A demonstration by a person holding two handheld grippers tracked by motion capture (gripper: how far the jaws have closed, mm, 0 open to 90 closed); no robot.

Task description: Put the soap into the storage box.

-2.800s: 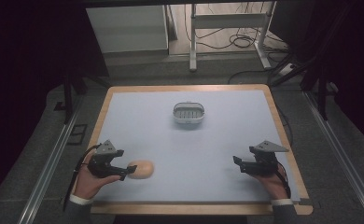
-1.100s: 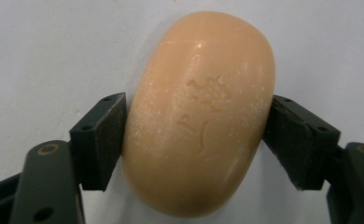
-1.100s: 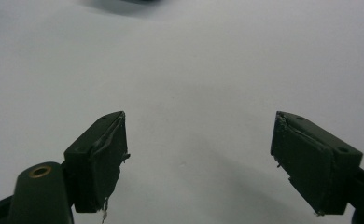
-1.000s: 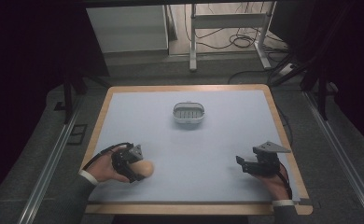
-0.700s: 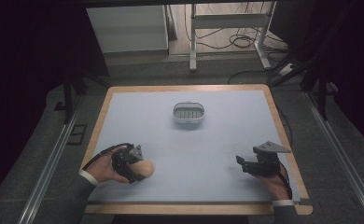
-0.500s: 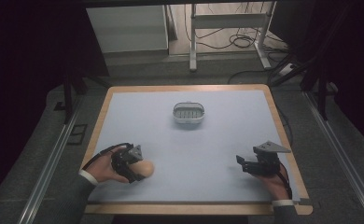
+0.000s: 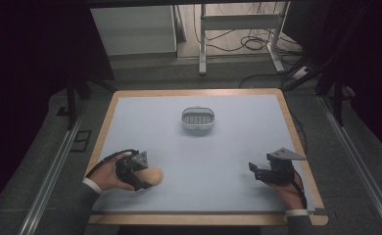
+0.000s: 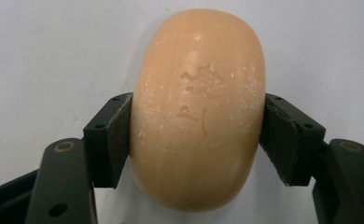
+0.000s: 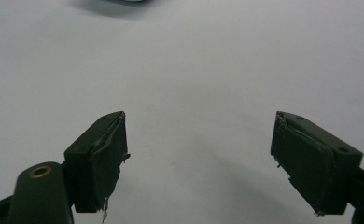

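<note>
An oval tan bar of soap (image 8: pixel 199 107) with an embossed mark sits between the two black jaws in the left gripper view, both pads pressing its sides. In the high view the soap (image 7: pixel 152 176) lies at the table's front left, with my left gripper (image 7: pixel 142 177) shut on it. My right gripper (image 7: pixel 254 170) rests at the front right, open. In the right gripper view its jaws stand wide apart over bare table (image 9: pixel 199 154), with nothing between them.
A small white oval dish (image 7: pixel 198 118) with a ribbed inside stands at the middle back of the pale blue table (image 7: pixel 228 147). The table has a wooden rim (image 7: pixel 297 142). Dark floor, rails and cables surround it.
My left gripper turned inward and shut on the soap between 2.8 s and 1.0 s ago; since then it has held still. The right gripper has barely shifted.
</note>
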